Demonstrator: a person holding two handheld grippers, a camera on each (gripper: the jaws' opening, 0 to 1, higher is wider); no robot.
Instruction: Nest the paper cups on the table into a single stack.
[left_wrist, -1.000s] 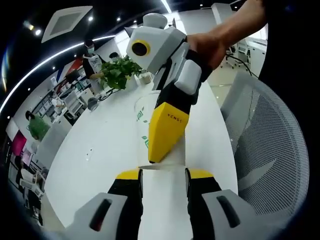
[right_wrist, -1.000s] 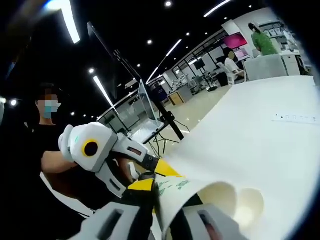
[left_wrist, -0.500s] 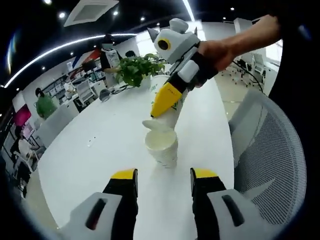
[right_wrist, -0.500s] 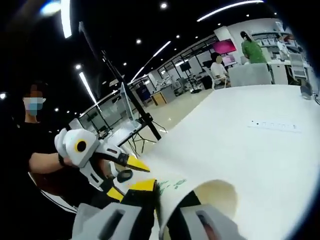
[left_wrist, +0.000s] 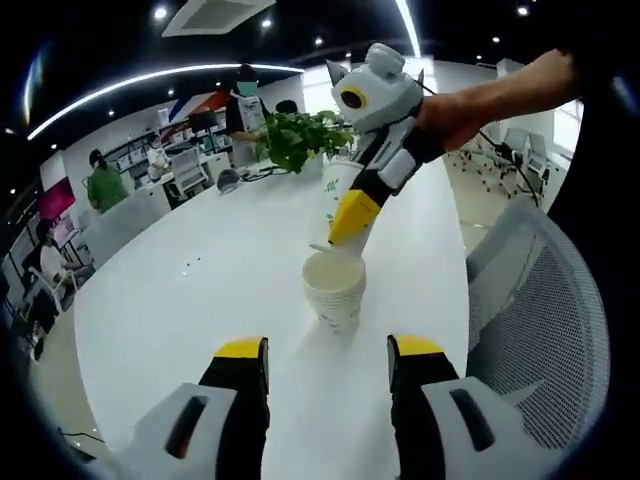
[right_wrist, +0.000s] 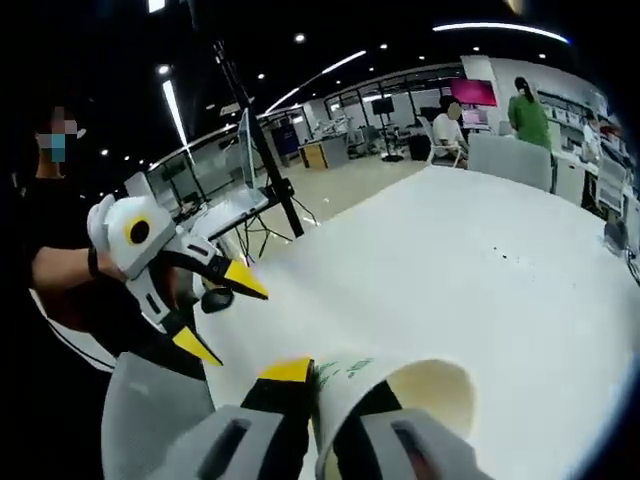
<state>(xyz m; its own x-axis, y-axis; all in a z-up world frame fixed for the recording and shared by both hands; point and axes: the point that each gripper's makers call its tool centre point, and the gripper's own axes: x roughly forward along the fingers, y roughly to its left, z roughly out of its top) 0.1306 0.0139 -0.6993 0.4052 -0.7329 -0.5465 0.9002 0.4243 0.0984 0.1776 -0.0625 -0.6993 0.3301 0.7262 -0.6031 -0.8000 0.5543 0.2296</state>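
Both grippers are being held over a big white table (left_wrist: 170, 300). Left gripper (left_wrist: 327, 362) is pointing its 2 yellow-tipped jaws wide apart, with nothing between them. Just past them, a short stack of paper cups (left_wrist: 335, 290) is standing upright on the table. Right gripper (left_wrist: 345, 225) is squeezing the rim of 1 more paper cup (left_wrist: 335, 195) and holding it in the air right above the stack; whether the 2 are touching is hard to tell. In the right gripper view, that cup (right_wrist: 400, 400) is sitting tight between the jaws, its open mouth facing forward, and the left gripper (right_wrist: 215, 310) is hanging open nearby. A leafy green plant (left_wrist: 300, 138) is standing farther back, and a mesh chair (left_wrist: 540, 300) is beside the table.
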